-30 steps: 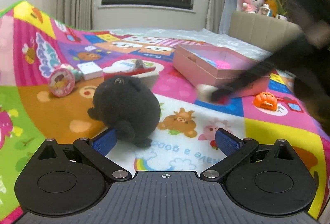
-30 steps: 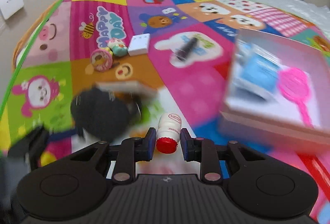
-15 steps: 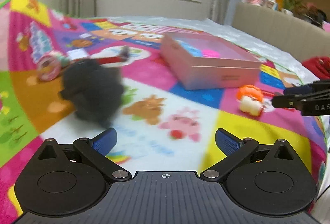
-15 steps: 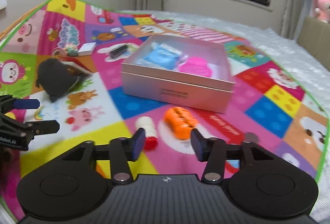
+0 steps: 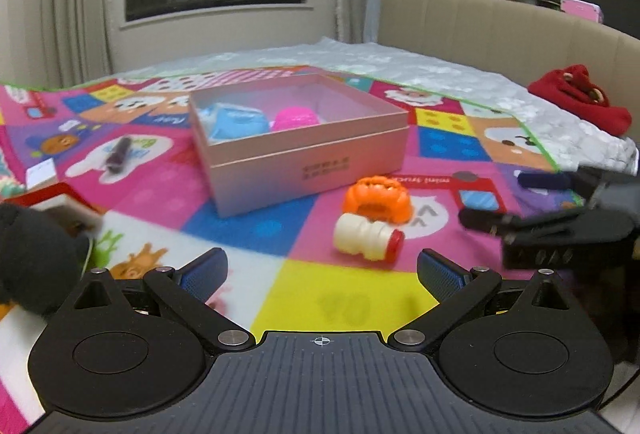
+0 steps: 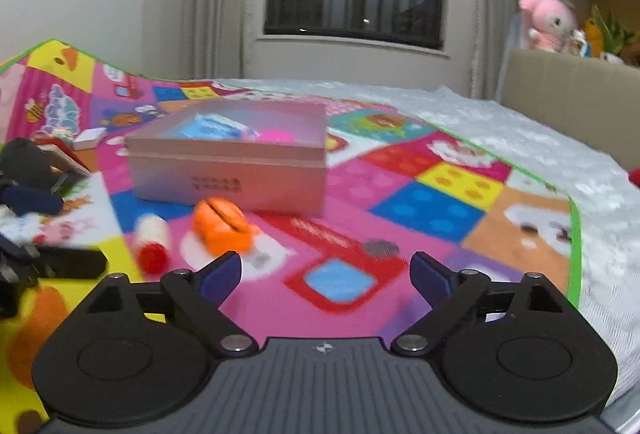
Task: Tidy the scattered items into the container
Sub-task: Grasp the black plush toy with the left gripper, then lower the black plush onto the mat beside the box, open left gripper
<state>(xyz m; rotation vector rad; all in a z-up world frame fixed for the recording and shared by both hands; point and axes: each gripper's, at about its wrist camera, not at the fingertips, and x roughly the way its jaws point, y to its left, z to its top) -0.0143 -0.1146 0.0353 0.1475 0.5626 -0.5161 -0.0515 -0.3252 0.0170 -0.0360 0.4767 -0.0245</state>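
A pink box (image 5: 304, 158) sits on the play mat, holding a blue packet (image 5: 236, 120) and a pink brush (image 5: 296, 118); it also shows in the right wrist view (image 6: 228, 170). In front of it lie an orange toy (image 5: 378, 198) and a small white bottle with a red cap (image 5: 366, 236), seen also in the right wrist view as orange toy (image 6: 222, 226) and bottle (image 6: 152, 240). A black plush (image 5: 32, 258) sits at the left. My left gripper (image 5: 320, 270) is open and empty. My right gripper (image 6: 326, 274) is open and empty, low over the mat.
A dark pen (image 5: 118, 154), a white card (image 5: 40, 172) and a red-edged book (image 5: 52, 200) lie on the mat at the left. A coin (image 6: 378, 246) lies near the right gripper. A beige headboard (image 5: 500, 30) and red cloth (image 5: 576, 102) are at the right.
The right gripper let go of the white bottle, which now lies beside the orange toy, opened wide and pulled back. The left gripper swung right, away from the black plush.
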